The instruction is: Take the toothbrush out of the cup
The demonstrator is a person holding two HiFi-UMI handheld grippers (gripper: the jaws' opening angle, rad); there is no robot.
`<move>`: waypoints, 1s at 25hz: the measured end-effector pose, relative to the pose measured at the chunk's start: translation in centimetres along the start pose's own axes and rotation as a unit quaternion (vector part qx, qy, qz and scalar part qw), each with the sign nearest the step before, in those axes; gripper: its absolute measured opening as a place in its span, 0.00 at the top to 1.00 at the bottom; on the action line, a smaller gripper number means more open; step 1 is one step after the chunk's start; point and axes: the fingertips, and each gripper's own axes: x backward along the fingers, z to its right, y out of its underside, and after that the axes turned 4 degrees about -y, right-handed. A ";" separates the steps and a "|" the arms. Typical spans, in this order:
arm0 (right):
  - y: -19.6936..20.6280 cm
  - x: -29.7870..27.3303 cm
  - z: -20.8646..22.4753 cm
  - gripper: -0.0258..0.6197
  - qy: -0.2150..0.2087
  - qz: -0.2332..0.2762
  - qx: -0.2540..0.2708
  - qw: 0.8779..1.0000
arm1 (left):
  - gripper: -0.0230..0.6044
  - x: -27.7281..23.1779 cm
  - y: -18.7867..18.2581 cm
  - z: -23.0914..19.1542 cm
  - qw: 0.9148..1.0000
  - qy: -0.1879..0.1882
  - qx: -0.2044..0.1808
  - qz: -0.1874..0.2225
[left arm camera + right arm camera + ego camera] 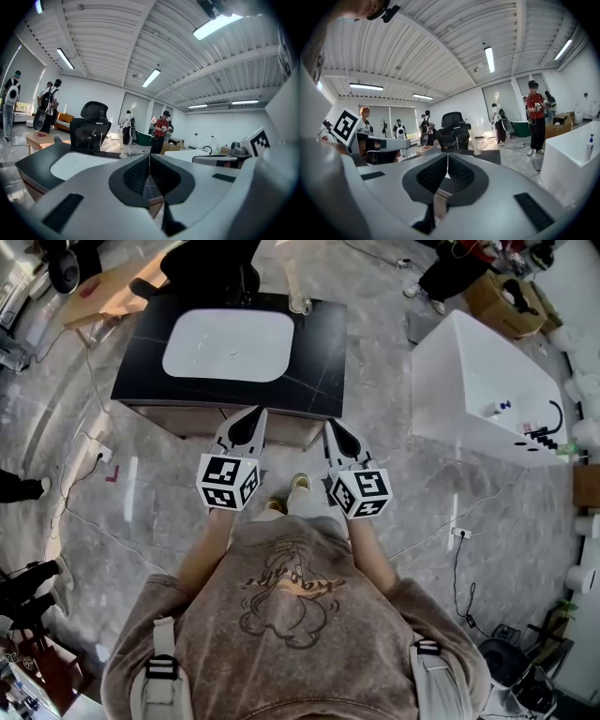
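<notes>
A clear cup (300,304) stands at the far edge of a black counter (319,352) with a white basin (230,345). In the right gripper view the cup (477,149) has a pale upright toothbrush (471,137) in it. It shows small in the left gripper view too, the cup (123,150) past the basin. My left gripper (261,412) and right gripper (328,425) hover side by side at the counter's near edge, well short of the cup. Both are shut and empty, tips touching: left gripper (149,155), right gripper (447,155).
A black office chair (211,268) stands behind the counter, and a wooden table (103,292) at the far left. A white tub-like block (478,390) with small bottles sits to the right. Cables run over the marble floor (122,521). Several people stand at the room's far side.
</notes>
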 end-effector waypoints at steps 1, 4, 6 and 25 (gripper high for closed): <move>-0.1 -0.3 0.2 0.93 0.001 0.000 -0.001 1.000 | 0.93 -0.3 -0.1 -0.1 1.000 0.002 0.001 0.000; -0.5 -1.5 0.9 0.93 0.000 0.002 -0.002 1.000 | 0.93 -1.6 -0.2 -0.5 1.000 0.004 0.002 -0.001; -0.9 -2.5 1.5 0.93 -0.004 0.005 -0.002 1.000 | 0.93 -2.7 -0.5 -0.8 1.000 0.004 0.002 0.000; -5.6 -14.4 10.3 0.93 -0.037 0.010 0.007 0.999 | 0.93 -15.7 -4.4 -5.9 1.000 -0.018 0.004 0.012</move>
